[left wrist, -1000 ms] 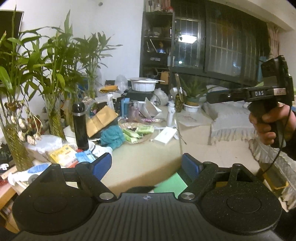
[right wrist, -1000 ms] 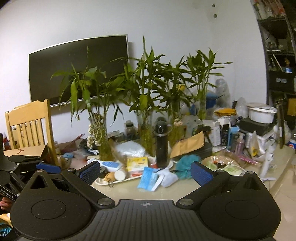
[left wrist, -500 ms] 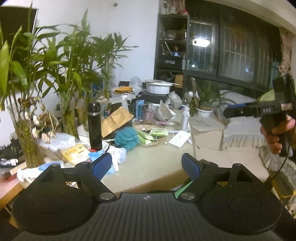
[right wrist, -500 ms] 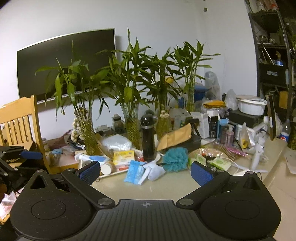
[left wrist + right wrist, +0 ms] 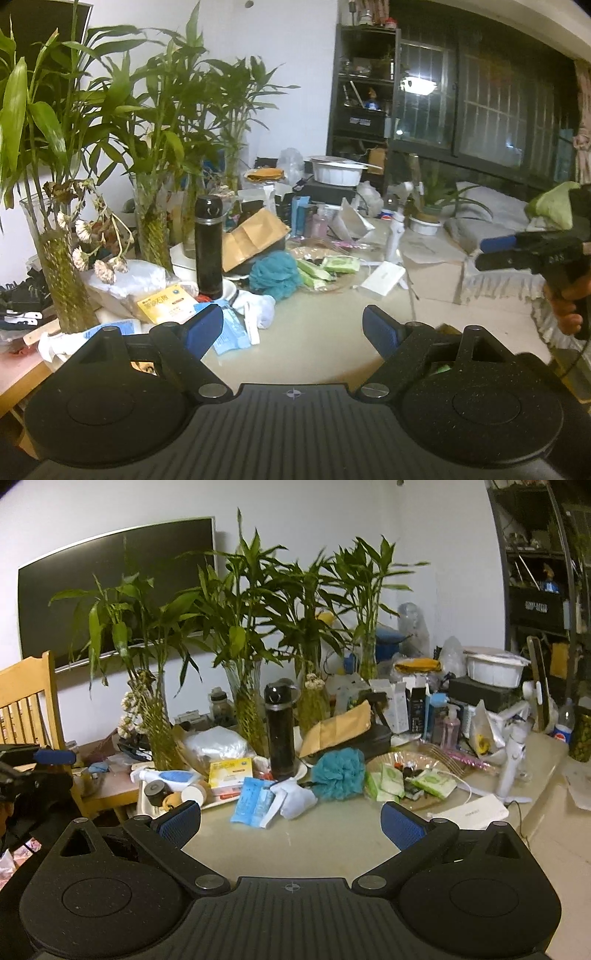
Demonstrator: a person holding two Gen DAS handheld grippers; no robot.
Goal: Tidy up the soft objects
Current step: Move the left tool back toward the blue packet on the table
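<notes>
Both grippers, left (image 5: 293,326) & right (image 5: 290,823), hang over the table (image 5: 332,842) w/ jaws spread, nothing held. Teal bath pouf (image 5: 339,772) beside white cloth (image 5: 298,802).

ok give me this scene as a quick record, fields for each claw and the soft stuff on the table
left claw: open, empty, above the table edge
right claw: open, empty, facing the clutter
bath sponge: teal, beside the black bottle
white cloth: crumpled, in front of the bottle, touching blue packets
table: bare near both claws
</notes>
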